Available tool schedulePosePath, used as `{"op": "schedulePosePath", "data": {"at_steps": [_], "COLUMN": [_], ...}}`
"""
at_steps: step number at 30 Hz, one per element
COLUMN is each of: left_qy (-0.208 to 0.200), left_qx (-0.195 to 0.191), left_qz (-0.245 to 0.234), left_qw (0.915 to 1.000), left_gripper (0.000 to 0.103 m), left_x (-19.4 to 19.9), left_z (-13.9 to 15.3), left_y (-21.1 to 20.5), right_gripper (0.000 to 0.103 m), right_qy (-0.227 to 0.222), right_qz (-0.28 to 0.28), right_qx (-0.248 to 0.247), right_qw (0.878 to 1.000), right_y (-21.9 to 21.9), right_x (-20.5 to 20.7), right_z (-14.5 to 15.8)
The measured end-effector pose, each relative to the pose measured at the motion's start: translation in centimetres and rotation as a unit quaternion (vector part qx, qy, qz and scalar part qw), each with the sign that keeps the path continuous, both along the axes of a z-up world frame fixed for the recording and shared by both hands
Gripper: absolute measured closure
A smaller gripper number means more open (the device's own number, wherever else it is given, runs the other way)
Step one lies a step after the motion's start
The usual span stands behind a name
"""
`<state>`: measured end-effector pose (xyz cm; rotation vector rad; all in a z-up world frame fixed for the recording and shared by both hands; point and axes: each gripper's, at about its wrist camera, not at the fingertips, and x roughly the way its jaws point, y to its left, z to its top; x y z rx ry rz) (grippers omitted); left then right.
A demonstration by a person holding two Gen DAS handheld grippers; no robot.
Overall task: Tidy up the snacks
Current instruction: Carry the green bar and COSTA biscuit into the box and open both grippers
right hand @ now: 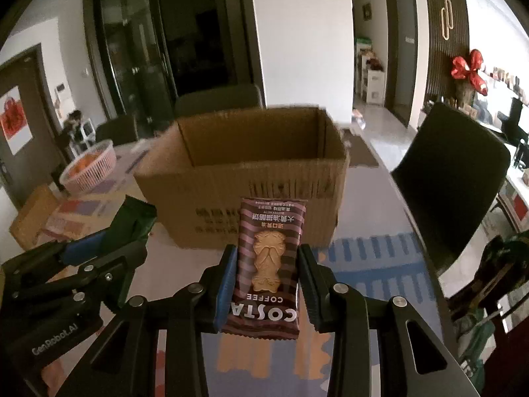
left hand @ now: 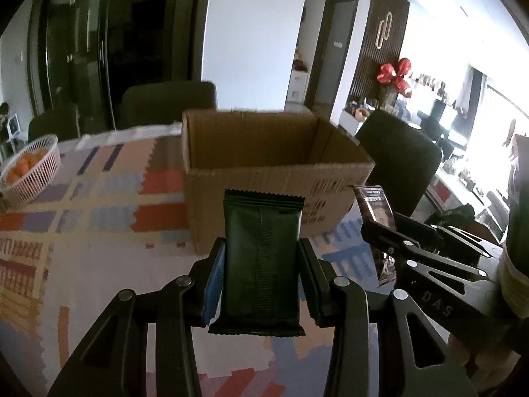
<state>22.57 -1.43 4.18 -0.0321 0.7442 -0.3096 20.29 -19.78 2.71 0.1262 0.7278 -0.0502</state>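
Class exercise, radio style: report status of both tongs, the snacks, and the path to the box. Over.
Left tongs shut on green packet. Right tongs shut on Costa biscuit packet. Cardboard box open, just ahead. Nothing in the way.

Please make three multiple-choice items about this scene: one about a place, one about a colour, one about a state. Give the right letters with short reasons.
1. Where is the pink basket?
A. left of the cardboard box
B. inside the box
C. on a chair

2. What colour is the packet in the left gripper?
A. yellow
B. dark green
C. white

3. What is the state of the right gripper?
A. open
B. shut on the Costa biscuit packet
C. out of view

Answers: 1 A, it stands on the tablecloth left of the box. 2 B, the wrapper is dark green. 3 B, the jaws press both packet sides.
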Motion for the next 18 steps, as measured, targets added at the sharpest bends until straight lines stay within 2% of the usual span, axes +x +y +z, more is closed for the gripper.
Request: {"op": "schedulePosePath", "data": {"at_steps": [12,18], "left_qy": [-0.058,-0.06], "left_qx": [-0.001,0.003], "left_qz": [0.003,-0.006], "left_qw": [0.9983,0.9982], "left_gripper": [0.061,0.061], "left_x": [0.6,2.2], "left_z": [5.0,5.9], "left_y": [0.0,0.0], "right_gripper": [0.065,0.065], "right_qy": [-0.06,-0.08], "right_qz": [0.01,0.017], "right_qx": [-0.003,-0.01], "right_qw": [0.998,0.997], "right_y": [-0.4,-0.5], "right_x": [-0.3,0.9], "right_z": [5.0,7.0]}}
